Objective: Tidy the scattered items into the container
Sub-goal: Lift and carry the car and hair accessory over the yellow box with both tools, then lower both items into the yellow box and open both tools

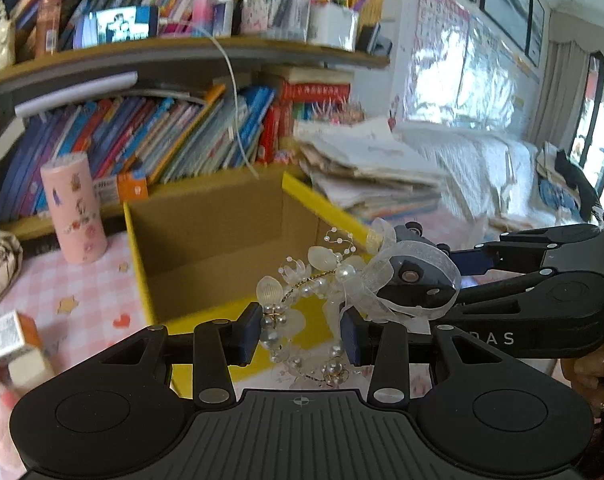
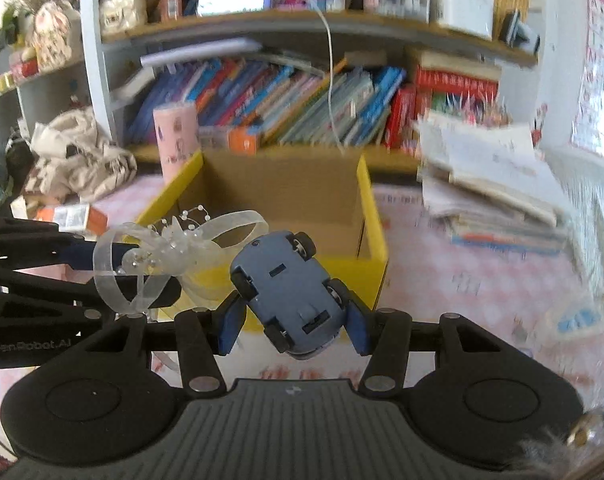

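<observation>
Pink checked table (image 2: 461, 280) under full bookshelves (image 1: 142, 136). Left gripper (image 1: 302, 330) squeezed shut on bead bow (image 1: 302, 292), right gripper (image 2: 294, 326) squeezed on blue car (image 2: 290, 284), wheels up. Both held side by side, maybe just above yellow box (image 2: 371, 216).

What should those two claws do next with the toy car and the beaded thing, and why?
Probably carry both a little further forward over the yellow cardboard box before letting go. The right gripper grips the blue toy car, the left gripper the pearl ribbon ornament, both only at the box's near edge.
</observation>
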Tool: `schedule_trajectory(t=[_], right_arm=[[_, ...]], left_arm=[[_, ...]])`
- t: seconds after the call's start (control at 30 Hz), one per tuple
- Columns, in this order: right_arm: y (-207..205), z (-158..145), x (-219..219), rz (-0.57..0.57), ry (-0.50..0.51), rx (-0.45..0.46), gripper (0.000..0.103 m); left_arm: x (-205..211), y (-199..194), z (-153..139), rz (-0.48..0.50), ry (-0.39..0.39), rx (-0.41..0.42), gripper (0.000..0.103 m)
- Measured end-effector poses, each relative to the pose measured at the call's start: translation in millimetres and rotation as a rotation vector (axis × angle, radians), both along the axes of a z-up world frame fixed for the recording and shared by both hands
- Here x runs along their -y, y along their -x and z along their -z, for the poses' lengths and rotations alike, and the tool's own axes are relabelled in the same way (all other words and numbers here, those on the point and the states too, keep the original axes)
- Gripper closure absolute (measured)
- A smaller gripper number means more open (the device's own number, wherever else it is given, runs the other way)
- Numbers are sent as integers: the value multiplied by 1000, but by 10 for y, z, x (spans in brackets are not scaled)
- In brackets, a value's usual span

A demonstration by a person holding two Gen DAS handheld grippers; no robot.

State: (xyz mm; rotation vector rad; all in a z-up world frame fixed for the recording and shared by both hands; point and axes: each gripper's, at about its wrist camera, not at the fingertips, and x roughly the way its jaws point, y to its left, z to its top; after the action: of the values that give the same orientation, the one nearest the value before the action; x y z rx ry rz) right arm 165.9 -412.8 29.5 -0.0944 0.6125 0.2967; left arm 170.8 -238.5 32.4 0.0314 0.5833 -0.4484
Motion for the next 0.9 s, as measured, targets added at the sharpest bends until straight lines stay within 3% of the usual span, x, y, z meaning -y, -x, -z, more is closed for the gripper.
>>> schedule_trajectory(t=[0.23,0.53,0.67,0.9], right_arm=[[-301,-287,106,-76,-7,95,53],[-898,-430,-15,-166,11,143,53],[-1278,-335,-134,-204,61,110,53],[-1869,108,-356,-289,193,-45,53]], left_arm=[[91,-197,-260,-42,12,67,63],[67,-727,-446,-139,-23,134,63],[30,-1094,-358,-173,-42,87,63],[25,-1644,44,-197,-57,-86,62]])
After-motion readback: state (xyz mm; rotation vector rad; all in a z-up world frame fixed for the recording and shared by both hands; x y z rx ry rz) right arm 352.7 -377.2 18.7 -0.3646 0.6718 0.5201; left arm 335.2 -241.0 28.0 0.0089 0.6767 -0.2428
